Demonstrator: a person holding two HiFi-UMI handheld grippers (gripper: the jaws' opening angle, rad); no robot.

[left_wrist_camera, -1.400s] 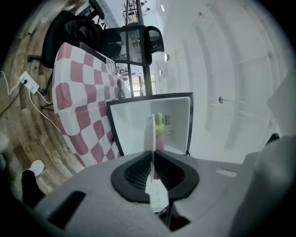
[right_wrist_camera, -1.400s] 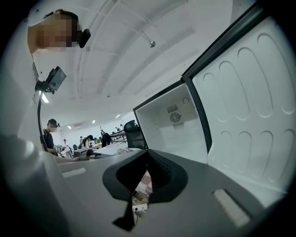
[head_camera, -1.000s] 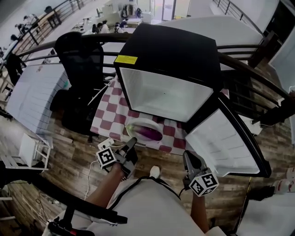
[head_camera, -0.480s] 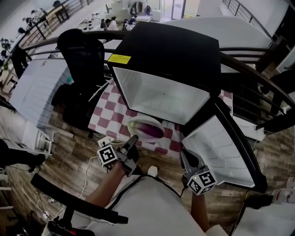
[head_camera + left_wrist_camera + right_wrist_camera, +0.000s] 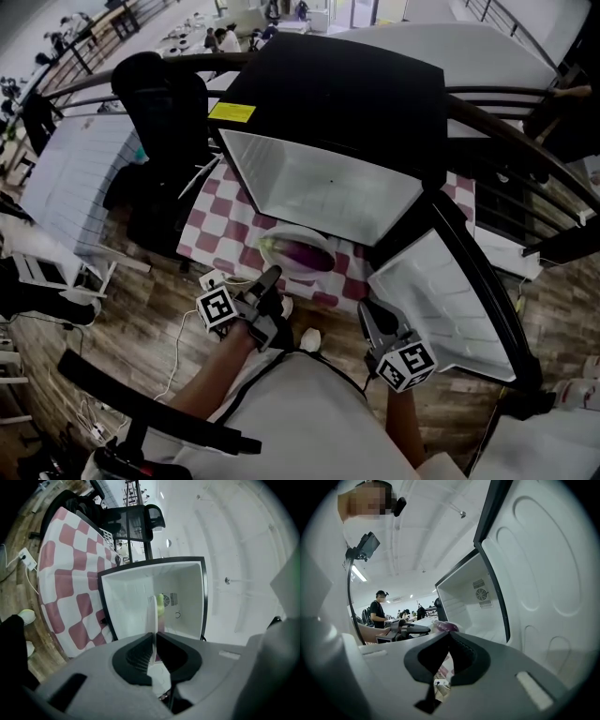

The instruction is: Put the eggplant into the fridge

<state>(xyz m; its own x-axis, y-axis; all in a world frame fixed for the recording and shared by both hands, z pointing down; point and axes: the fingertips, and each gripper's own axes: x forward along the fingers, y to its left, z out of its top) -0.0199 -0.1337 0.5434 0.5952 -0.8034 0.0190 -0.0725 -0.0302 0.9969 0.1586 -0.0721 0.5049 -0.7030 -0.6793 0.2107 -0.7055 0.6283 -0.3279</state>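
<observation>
Clamping plate (image 5: pixel 151 613) edge-on, left gripper (image 5: pixel 154 635), eggplant (image 5: pixel 161 604) mostly hidden behind

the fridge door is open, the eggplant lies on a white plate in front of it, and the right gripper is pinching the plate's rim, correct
Wrong gripper: the left gripper pinches the rim of the plate, as the left gripper view shows. The right gripper is shut on nothing. The fridge door is open and the eggplant lies on the plate.
</observation>
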